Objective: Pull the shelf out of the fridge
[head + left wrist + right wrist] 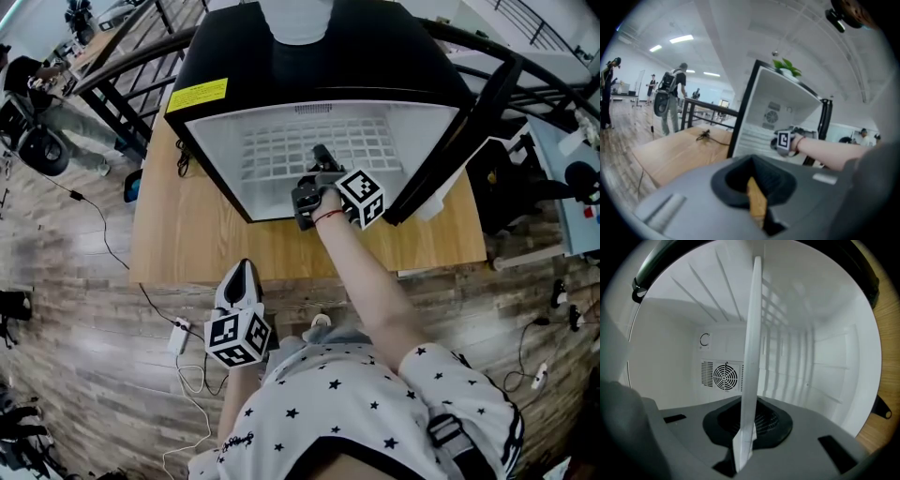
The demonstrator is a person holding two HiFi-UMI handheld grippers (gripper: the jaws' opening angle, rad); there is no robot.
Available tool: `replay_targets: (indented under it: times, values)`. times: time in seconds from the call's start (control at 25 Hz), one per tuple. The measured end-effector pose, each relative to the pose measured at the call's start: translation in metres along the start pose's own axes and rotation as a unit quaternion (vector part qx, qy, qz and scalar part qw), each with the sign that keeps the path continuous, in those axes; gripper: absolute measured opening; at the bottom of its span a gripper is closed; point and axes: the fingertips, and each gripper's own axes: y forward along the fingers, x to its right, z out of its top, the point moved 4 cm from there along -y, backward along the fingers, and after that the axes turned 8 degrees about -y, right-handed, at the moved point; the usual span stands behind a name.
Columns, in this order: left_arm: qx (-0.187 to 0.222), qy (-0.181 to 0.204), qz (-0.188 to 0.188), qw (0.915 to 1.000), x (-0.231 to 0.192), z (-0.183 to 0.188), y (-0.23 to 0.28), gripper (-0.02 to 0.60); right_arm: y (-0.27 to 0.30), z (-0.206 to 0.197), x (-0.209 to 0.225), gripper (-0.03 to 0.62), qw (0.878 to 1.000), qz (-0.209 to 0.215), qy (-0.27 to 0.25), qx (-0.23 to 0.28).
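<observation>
— Where do we find the shelf?

— Looking down from the head view, we see a black fridge [319,75] at twelve o'clock, standing on a wooden table [187,244]. Its door [450,141] hangs open toward two o'clock. The white grid shelf [281,155] lies inside the pale interior, its front edge facing us.

— And what are our grippers doing?

— Our right gripper [322,161] reaches into the fridge opening, just right of centre. It is clenched on the shelf's front edge. In the right gripper view the shelf appears edge-on, a thin white strip running from six o'clock up to twelve, pinched between the jaws. A round fan grille [725,376] shows on the back wall at about nine o'clock.

— And the left?

— Our left gripper [242,277] hangs at seven o'clock, off the table's near edge and well apart from the fridge. Its jaws are pressed together with nothing between them.
</observation>
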Motion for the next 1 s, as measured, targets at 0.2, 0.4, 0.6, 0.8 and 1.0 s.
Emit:
replay_targets:
  times: [0.2, 0.4, 0.6, 0.8, 1.0]
  values:
    - [0.003, -0.001, 0.000, 1.0000, -0.001, -0.004, -0.010, 0.005, -0.007, -0.002, 0.001, 0.038, 1.000, 0.002, -0.002, -0.001]
    - [0.005, -0.007, 0.005, 1.0000, -0.002, -0.007, -0.021, 0.005, -0.015, -0.003, 0.000, 0.038, 1.000, 0.003, -0.003, -0.003]
    - [0.004, -0.008, 0.005, 0.9999, -0.003, -0.006, -0.030, 0.005, -0.022, -0.006, -0.003, 0.038, 1.000, 0.002, -0.004, -0.006]
    - [0.010, -0.010, 0.006, 0.9999, -0.005, -0.005, -0.043, 0.005, -0.034, -0.010, -0.005, 0.038, 1.000, 0.004, -0.007, -0.005]
    - [0.010, -0.012, 0.008, 0.9999, -0.007, -0.007, -0.056, 0.005, -0.043, -0.012, -0.007, 0.038, 1.000, 0.003, -0.008, -0.005]
